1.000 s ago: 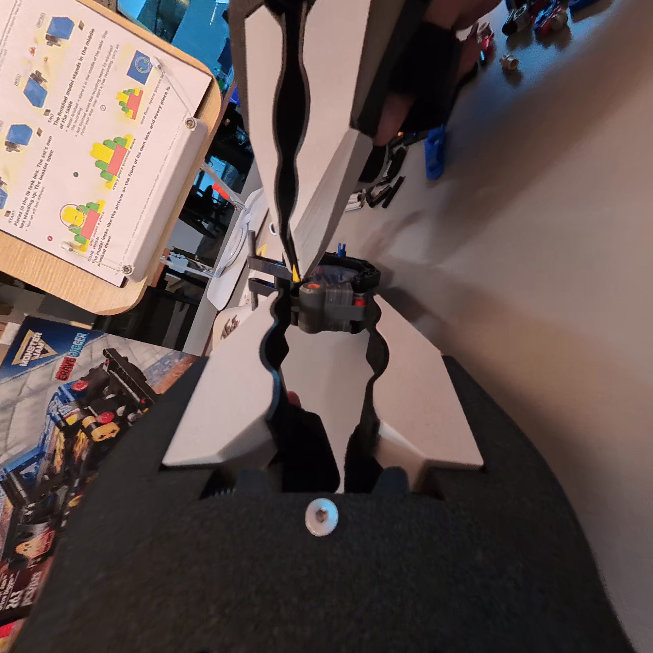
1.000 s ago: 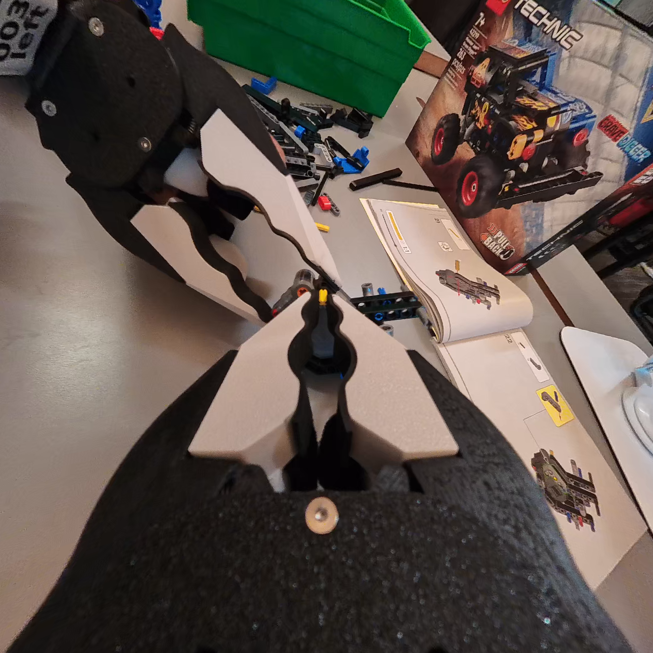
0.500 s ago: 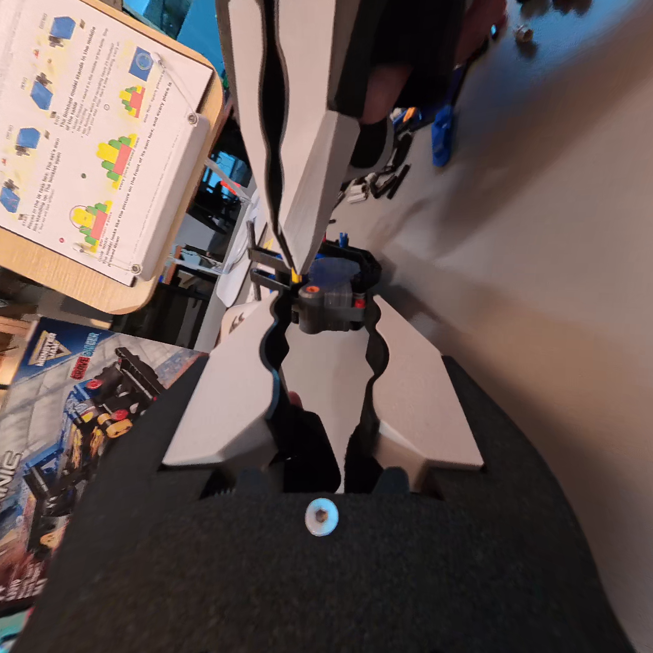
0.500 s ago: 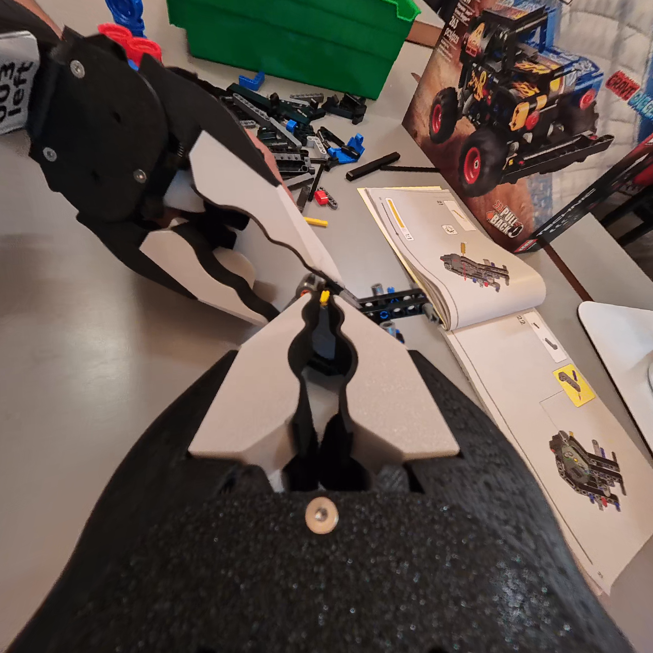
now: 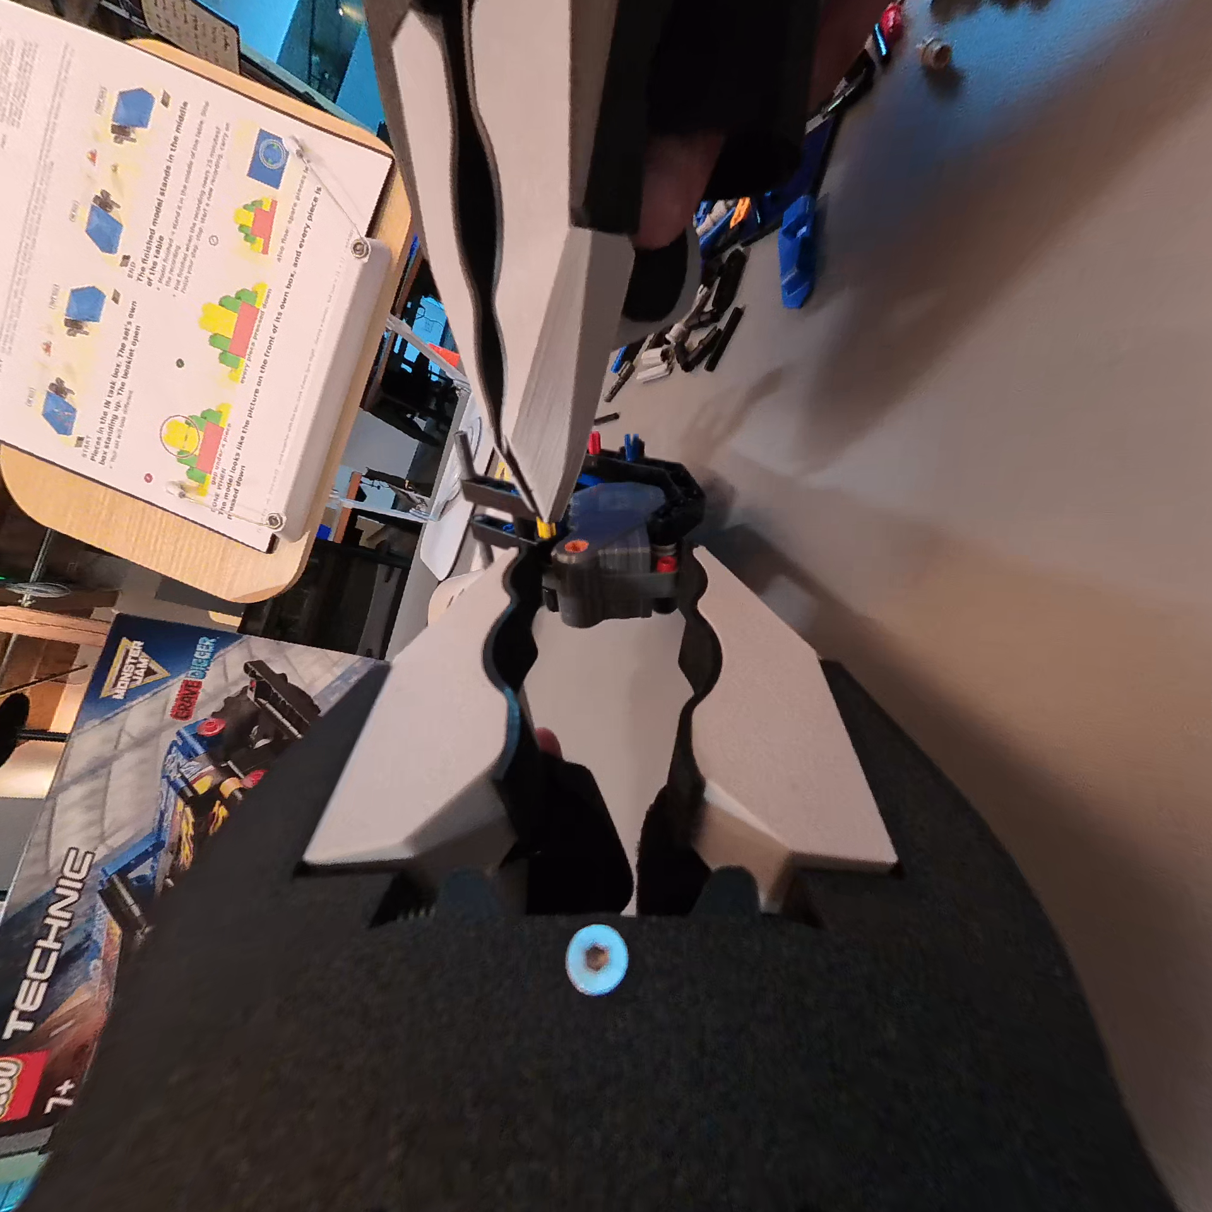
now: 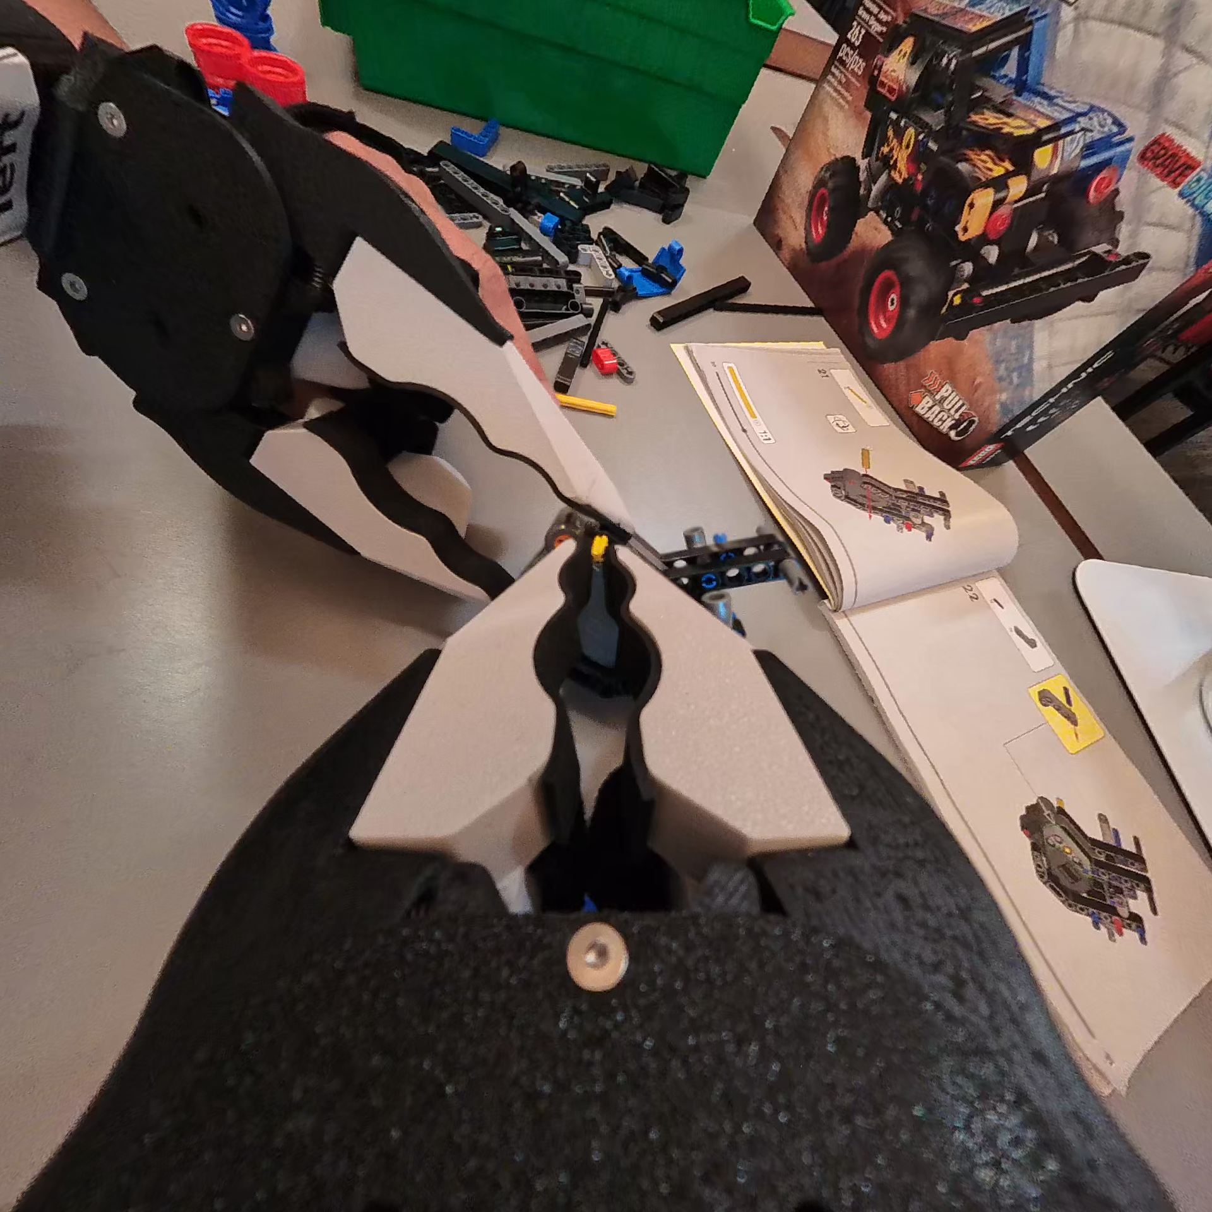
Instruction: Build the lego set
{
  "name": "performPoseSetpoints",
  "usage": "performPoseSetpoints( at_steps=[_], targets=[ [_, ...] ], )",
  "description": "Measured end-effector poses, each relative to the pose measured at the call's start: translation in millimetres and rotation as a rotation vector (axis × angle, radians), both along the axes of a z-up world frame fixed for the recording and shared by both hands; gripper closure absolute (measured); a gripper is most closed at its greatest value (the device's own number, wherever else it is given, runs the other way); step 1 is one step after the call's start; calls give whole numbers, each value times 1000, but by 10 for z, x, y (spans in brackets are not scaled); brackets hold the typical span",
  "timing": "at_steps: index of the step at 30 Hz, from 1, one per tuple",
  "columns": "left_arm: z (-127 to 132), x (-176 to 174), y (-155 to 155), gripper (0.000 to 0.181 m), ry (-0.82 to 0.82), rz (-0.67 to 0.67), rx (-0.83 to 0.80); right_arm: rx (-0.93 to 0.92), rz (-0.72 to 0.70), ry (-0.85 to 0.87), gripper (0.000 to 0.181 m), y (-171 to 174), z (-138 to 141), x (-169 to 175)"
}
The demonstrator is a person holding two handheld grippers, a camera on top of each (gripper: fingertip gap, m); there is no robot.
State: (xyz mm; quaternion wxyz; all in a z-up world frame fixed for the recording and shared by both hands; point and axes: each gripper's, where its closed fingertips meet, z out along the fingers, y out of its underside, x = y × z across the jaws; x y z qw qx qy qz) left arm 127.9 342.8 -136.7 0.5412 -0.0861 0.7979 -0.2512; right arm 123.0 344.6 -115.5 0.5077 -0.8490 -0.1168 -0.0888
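While most of the set lies loose, only a small sub-assembly (image 5: 610,564) exists so far: dark grey body, blue panel, black frame, red and orange pins, judged an early chassis step. Left tongs (image 5: 603,577) stand part open, their tips clamped on this sub-assembly just above the tabletop (image 6: 131,688). Right tongs (image 6: 598,547) are closed to a slit, pinching a short yellow pin (image 6: 599,545) at the sub-assembly's near edge; whether it is seated cannot be told. Instruction booklet (image 6: 852,459): just right of the sub-assembly, open at an early diagram. Loose parts (image 6: 564,249): beyond it, black beams, blue connectors, one yellow axle (image 6: 585,405). Green bin (image 6: 557,72): behind the parts. Product box (image 6: 970,197): far right of the sub-assembly, bearing a truck picture and printed branding. Instruction card on a wooden board (image 5: 164,295): printed text and brick diagrams
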Motion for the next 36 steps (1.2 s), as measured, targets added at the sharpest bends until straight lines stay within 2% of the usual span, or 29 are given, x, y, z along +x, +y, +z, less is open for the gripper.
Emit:
performPoseSetpoints(
  at_steps=[22, 26, 29, 32, 36],
  targets=[
    [-41, 4, -13, 142, 9, 0, 18, -58, -52, -74, 179, 21, -42, 3],
    [7, 98, -23, 141, 105, 19, -134, 7, -110, -78, 179, 17, 12, 158],
    [75, 104, 25, 125, 177, 48, -267, 28, -127, -133, 178, 0, 38, 208],
    [173, 61, 41, 124, 318, 65, -517, 58, -153, -197, 178, -7, 88, 245],
    [272, 104, 51, 125, 567, 78, -935, 120, -157, -276, 178, 18, 231, 176]
  ],
)
